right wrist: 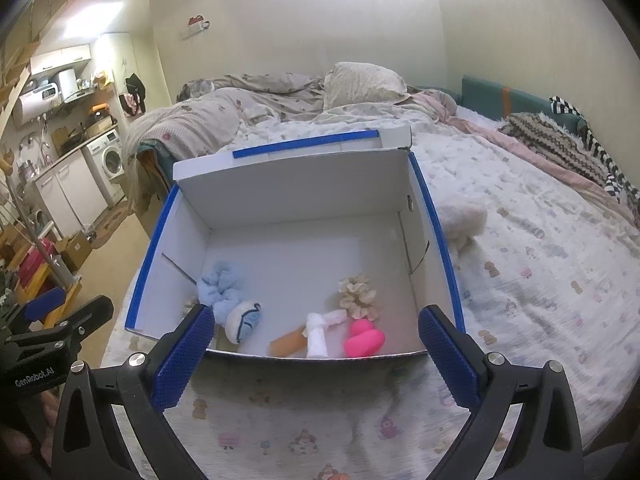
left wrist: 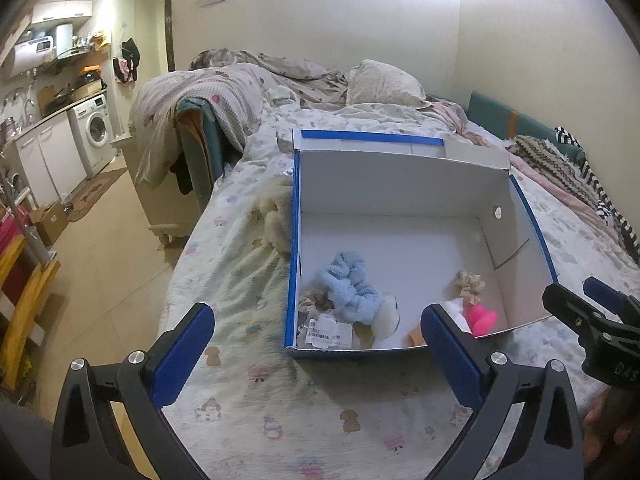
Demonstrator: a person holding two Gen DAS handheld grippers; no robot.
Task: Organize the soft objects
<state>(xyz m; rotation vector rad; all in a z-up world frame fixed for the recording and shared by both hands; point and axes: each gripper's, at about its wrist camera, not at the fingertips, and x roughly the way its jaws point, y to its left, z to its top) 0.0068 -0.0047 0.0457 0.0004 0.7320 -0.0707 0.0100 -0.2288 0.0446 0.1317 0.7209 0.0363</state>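
1. Two grippers hang over the bed (left wrist: 248, 392): left gripper (left wrist: 316, 354) and right gripper (right wrist: 316, 354), both jaws spread wide, nothing in either.
2. Open box (right wrist: 304, 184) sits dead ahead at 12 o'clock.
3. Inside: blue scrunchie (right wrist: 220, 288), beige scrunchie (right wrist: 358, 292), pink toy (right wrist: 366, 340).
4. Cream plush (right wrist: 464, 220) lies outside, touching the box's wall, at 2 o'clock from the right gripper.

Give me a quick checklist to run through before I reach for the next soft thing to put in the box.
1. Left gripper empty, jaws wide: ok.
2. Right gripper empty, jaws wide: ok.
3. Box open, with bare floor at the back: ok.
4. Blue scrunchie, pink toy and beige scrunchie lie inside the box: ok.
5. Cream fluffy item lies outside on the bed, against the box wall: not ok.
6. Anything hidden behind the box: cannot tell.
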